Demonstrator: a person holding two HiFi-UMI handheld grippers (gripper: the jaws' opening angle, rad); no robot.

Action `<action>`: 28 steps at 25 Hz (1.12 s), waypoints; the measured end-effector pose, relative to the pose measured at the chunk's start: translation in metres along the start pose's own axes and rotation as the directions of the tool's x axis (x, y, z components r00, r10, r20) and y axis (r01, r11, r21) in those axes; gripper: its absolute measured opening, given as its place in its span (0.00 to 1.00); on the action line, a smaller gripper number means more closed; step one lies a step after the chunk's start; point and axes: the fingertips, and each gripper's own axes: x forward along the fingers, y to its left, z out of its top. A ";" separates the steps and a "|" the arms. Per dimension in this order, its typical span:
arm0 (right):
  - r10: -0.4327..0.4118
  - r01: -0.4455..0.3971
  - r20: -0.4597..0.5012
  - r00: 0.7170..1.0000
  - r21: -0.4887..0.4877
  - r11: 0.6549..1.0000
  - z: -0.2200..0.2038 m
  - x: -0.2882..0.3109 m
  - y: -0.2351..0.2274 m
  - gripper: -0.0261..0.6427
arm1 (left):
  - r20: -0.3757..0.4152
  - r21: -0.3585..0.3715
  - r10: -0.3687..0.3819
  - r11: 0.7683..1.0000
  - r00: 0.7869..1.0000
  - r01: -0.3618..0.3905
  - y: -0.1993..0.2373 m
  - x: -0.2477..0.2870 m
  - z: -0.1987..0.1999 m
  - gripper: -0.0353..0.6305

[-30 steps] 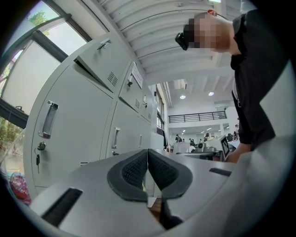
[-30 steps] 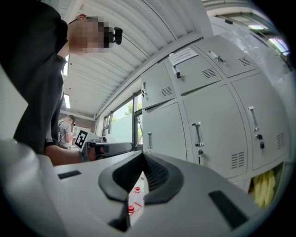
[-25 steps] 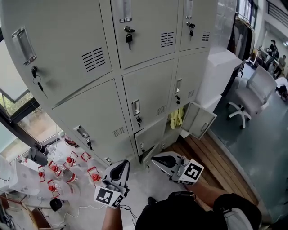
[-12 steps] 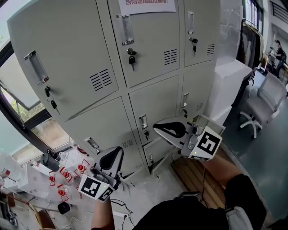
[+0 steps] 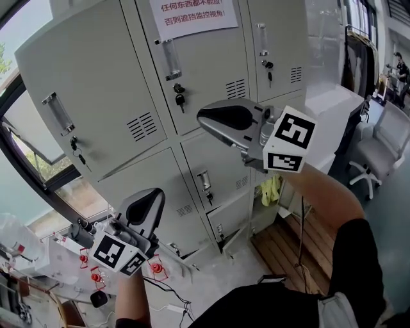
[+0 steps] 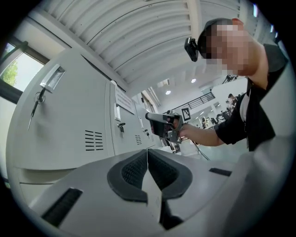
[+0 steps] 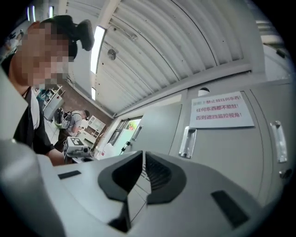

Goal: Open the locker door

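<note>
A grey locker door (image 5: 205, 70) with a paper notice (image 5: 192, 14) is seen shut, a key (image 5: 180, 97) left in its lock, ahead of the right tongs (image 5: 208, 118). The left tongs (image 5: 148, 200) are held lower, to the left. Both pairs are pinched together, with nothing gripped between them.

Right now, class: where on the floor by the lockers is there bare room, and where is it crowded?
Bare: grey floor between the red clutter and wooden platform. Crowded: that clutter under the window.
</note>
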 end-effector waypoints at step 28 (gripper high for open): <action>-0.166 0.191 -0.199 0.966 0.118 0.974 0.030 0.097 -0.113 0.31 | 0.035 0.092 -0.024 0.996 0.999 0.021 -0.009 0.009 0.057 0.08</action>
